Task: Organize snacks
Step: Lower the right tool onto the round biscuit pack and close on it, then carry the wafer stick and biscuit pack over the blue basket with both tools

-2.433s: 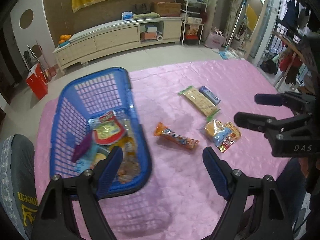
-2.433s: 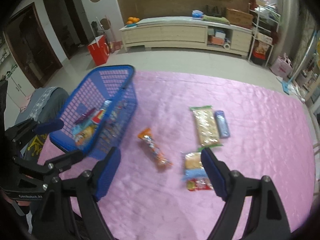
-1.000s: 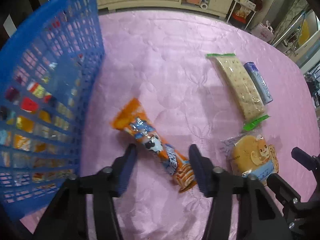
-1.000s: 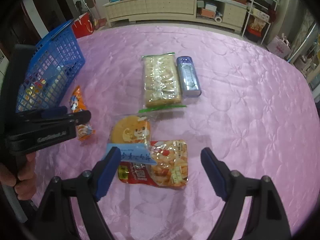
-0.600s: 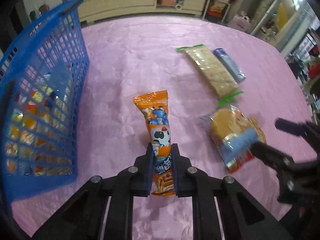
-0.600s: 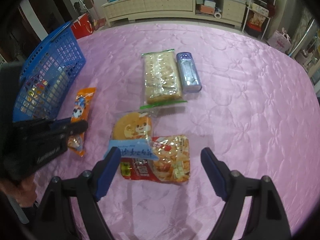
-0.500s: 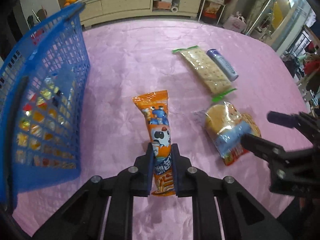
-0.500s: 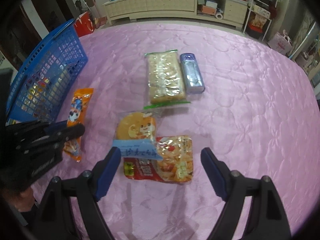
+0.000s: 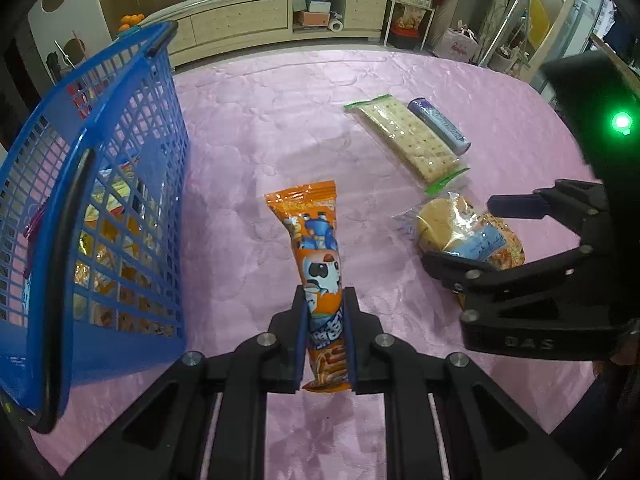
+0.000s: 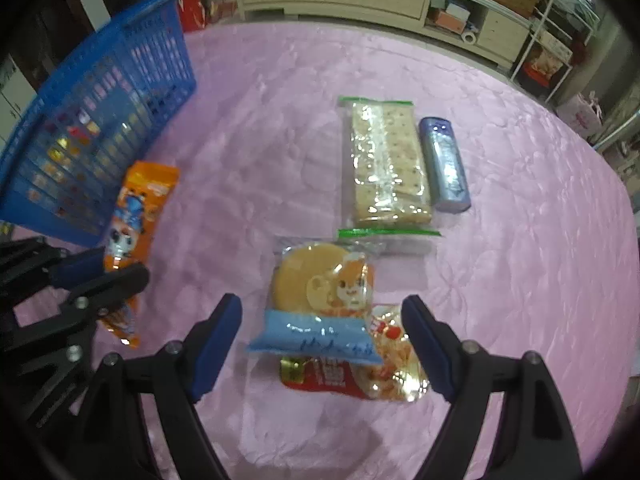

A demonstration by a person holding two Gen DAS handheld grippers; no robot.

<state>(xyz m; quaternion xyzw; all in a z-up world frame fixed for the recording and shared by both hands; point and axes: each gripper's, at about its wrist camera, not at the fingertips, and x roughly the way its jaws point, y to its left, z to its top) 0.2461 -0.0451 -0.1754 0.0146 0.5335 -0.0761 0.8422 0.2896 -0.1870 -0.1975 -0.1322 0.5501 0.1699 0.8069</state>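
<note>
My left gripper (image 9: 325, 330) is shut on the lower end of a long orange snack packet (image 9: 316, 256), which is lifted above the pink cloth. The same orange packet (image 10: 132, 216) shows at the left of the right wrist view, pinched by the left gripper (image 10: 106, 270). A blue mesh basket (image 9: 100, 184) holding several snacks stands to its left. My right gripper (image 10: 322, 344) is open, its fingers straddling a round cake packet (image 10: 320, 280) that overlaps a red snack bag (image 10: 360, 376). Further back lie a cracker pack (image 10: 386, 160) and a blue tube packet (image 10: 444, 164).
The pink quilted cloth (image 9: 260, 128) covers the whole table. The blue basket (image 10: 96, 120) stands at the table's left edge. Beyond the table stand a long low cabinet (image 9: 256, 20) and metal shelving (image 9: 408, 4). The right gripper's black body (image 9: 552, 280) is close on the right in the left wrist view.
My left gripper closed on the orange packet and raised it off the cloth, turning it lengthwise. My right gripper slid over the cake packet and red bag, still open.
</note>
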